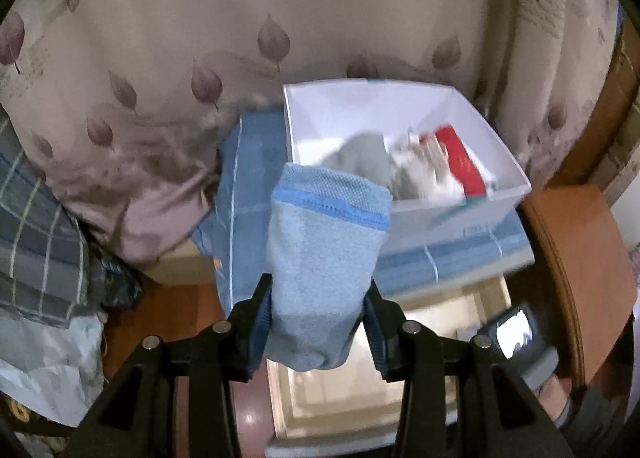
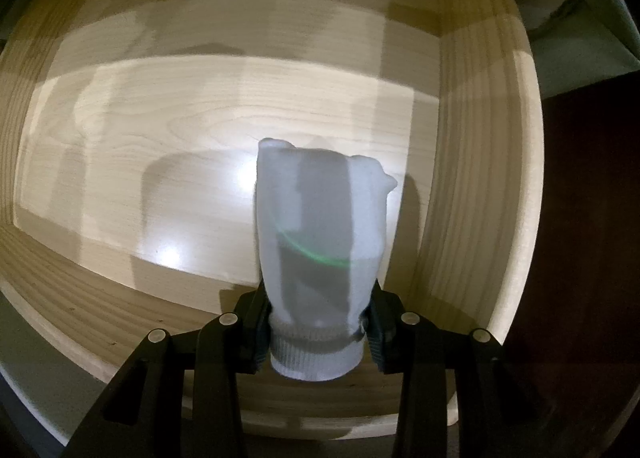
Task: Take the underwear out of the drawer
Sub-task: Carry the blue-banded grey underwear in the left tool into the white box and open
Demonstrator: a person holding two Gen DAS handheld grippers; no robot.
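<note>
The left claw [image 1: 318,328] is clamped on a light blue rolled garment [image 1: 324,258], its darker blue hem at the far end. The roll is held up in the air in front of a white box [image 1: 412,153], which sits on a blue striped cloth [image 1: 248,193] and holds grey, white and red items, too blurred to name. Behind the box hangs leaf-patterned fabric [image 1: 200,57]. Below the claw, the pale drawer [image 1: 420,322] stands open.

The right claw [image 2: 318,332] points down into the wooden drawer [image 2: 240,105] and is clamped on a white rolled garment [image 2: 320,225] with a ribbed band, standing near the drawer's right wall. The rest of the drawer floor is bare wood.
</note>
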